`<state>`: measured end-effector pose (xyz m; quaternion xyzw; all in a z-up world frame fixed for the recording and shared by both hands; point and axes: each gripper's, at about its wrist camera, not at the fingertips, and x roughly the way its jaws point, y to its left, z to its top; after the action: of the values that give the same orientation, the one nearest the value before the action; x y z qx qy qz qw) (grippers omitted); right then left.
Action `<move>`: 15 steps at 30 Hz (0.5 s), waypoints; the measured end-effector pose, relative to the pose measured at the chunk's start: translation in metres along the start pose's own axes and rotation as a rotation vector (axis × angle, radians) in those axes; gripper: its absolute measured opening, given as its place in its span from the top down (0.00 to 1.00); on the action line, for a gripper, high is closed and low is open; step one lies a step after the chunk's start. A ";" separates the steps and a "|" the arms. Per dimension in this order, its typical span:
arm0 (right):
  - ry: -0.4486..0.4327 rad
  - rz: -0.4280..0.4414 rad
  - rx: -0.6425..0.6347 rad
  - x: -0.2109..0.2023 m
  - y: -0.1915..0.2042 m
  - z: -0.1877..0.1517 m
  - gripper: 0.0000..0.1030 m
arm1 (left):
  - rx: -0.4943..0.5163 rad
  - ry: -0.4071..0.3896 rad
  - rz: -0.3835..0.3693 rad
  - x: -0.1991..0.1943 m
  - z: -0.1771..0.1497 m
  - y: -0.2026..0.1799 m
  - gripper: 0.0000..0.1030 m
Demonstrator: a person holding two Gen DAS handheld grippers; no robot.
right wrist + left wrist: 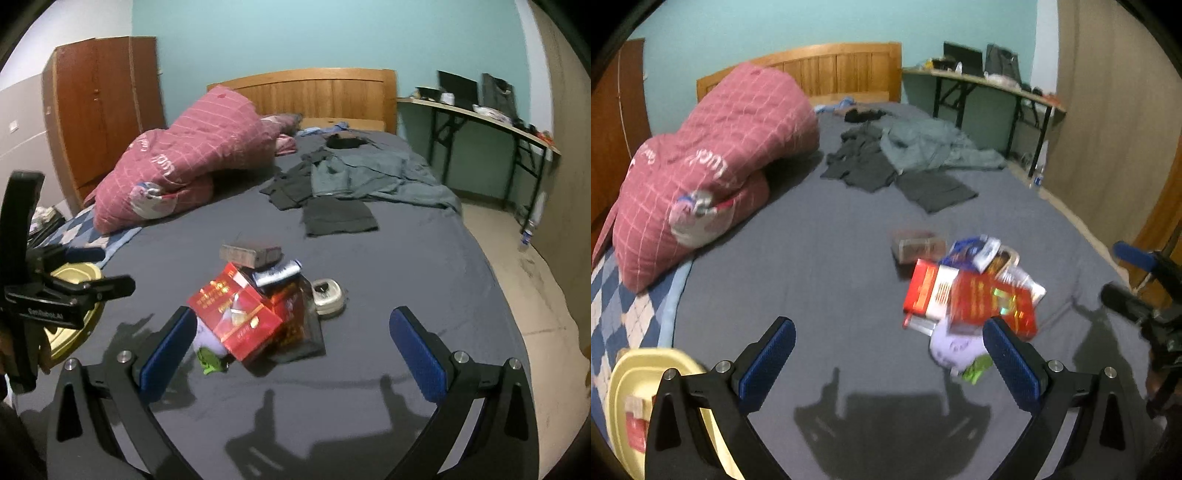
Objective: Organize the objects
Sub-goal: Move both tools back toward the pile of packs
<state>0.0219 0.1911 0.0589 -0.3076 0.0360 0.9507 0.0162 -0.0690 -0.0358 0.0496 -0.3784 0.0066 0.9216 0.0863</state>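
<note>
Since the red cartons (236,321) look like light, stiff card, the right tongs (291,339) (spread wide, holding nothing) could probably pinch one across its flat faces. They lie in a small heap mid-bed (424,258), with a brown box (251,254), foil packets and a round tin (328,297). Left tongs (888,363) hang released too, beside a yellow basin (628,373).

Dim, cool indoor light is falling from above and behind, casting hard tool shadows onto the grey bed (820,280) in both views. Motion blur is smearing the left wrist picture, especially the red boxes (971,299). Fisheye distortion is bending and darkening every edge.
</note>
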 end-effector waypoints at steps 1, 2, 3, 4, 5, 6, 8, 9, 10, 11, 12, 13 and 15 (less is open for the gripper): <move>0.017 0.044 -0.042 0.007 0.001 0.003 0.00 | -0.017 -0.031 -0.015 -0.002 -0.004 0.004 0.00; 0.025 0.080 -0.076 0.010 0.001 0.002 0.00 | -0.042 -0.062 -0.035 -0.002 -0.013 0.008 0.00; 0.027 0.114 -0.104 0.013 0.001 0.001 0.00 | -0.077 -0.084 -0.050 0.004 -0.021 0.013 0.00; 0.034 0.160 -0.141 0.017 0.004 -0.001 0.00 | -0.097 -0.064 -0.052 0.014 -0.026 0.017 0.00; 0.039 0.198 -0.174 0.022 0.008 -0.002 0.00 | -0.118 0.002 -0.055 0.028 -0.032 0.021 0.00; 0.041 0.221 -0.191 0.026 0.012 -0.003 0.00 | -0.139 0.050 -0.073 0.038 -0.036 0.024 0.00; 0.057 0.272 -0.234 0.038 0.026 -0.004 0.00 | -0.146 0.065 -0.097 0.045 -0.043 0.028 0.00; 0.067 0.287 -0.261 0.044 0.033 -0.006 0.00 | -0.125 0.079 -0.078 0.048 -0.045 0.027 0.00; 0.080 0.296 -0.305 0.052 0.042 -0.007 0.00 | -0.095 0.094 -0.060 0.052 -0.049 0.026 0.00; 0.088 0.293 -0.330 0.057 0.046 -0.009 0.00 | -0.074 0.104 -0.056 0.054 -0.051 0.025 0.00; 0.100 0.278 -0.361 0.066 0.050 -0.011 0.00 | -0.066 0.111 -0.049 0.056 -0.052 0.024 0.00; 0.107 0.264 -0.373 0.074 0.051 -0.012 0.00 | -0.050 0.127 -0.047 0.059 -0.055 0.024 0.00; 0.117 0.252 -0.383 0.084 0.049 -0.013 0.00 | -0.044 0.146 -0.035 0.063 -0.057 0.023 0.00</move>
<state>-0.0405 0.1420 0.0019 -0.3529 -0.1062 0.9151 -0.1636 -0.0774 -0.0534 -0.0363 -0.4463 -0.0139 0.8899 0.0933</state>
